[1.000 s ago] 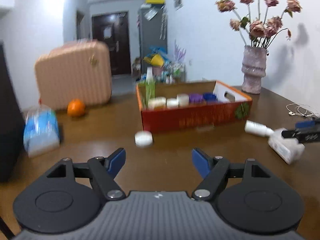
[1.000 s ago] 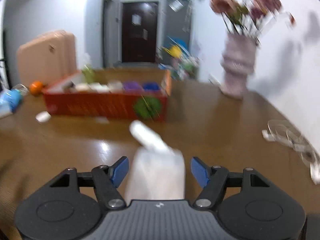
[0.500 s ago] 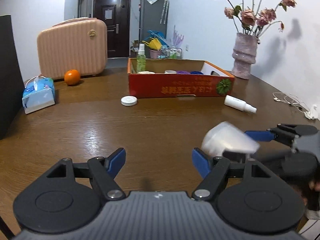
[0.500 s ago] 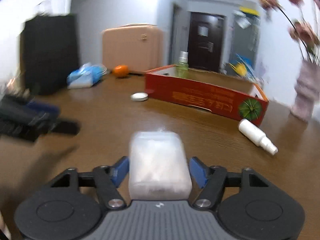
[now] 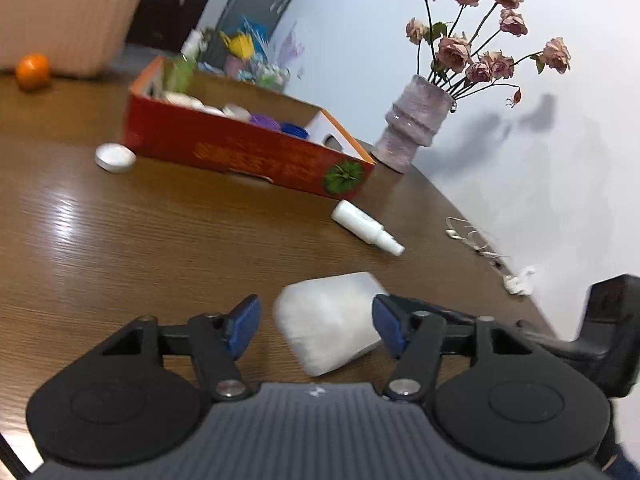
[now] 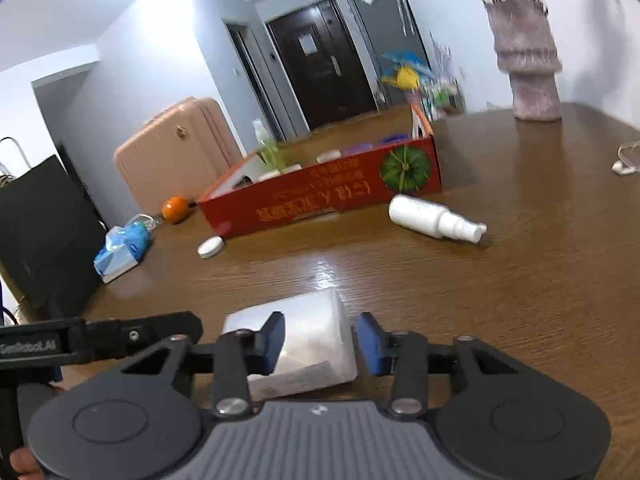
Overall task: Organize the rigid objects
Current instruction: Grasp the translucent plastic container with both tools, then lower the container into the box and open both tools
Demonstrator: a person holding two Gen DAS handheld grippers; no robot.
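On table, near edge: frosted white rectangular plastic container (image 6: 298, 344), lying flat or just lifted, can't tell
right tongs (image 6: 320, 344): straddle container, pads close to its sides, contact unclear, can't tell if clamped
left tongs (image 5: 316, 324): apart, container between the pads, untouched
long axis: roughly along right tongs
target, likely: red cardboard box (image 6: 328, 196), far side
obstacles: white spray bottle (image 6: 434, 218) before box corner; white round lid (image 6: 210, 246) at left

Evenly bright indoor light; white glare streaks on the wooden table (image 5: 120, 240) toward 9 o'clock; soft flower shadows on the wall (image 5: 540, 116) at 2 o'clock; motion blur across the red box (image 6: 320, 196); fisheye bending and dark vignette at all corners.
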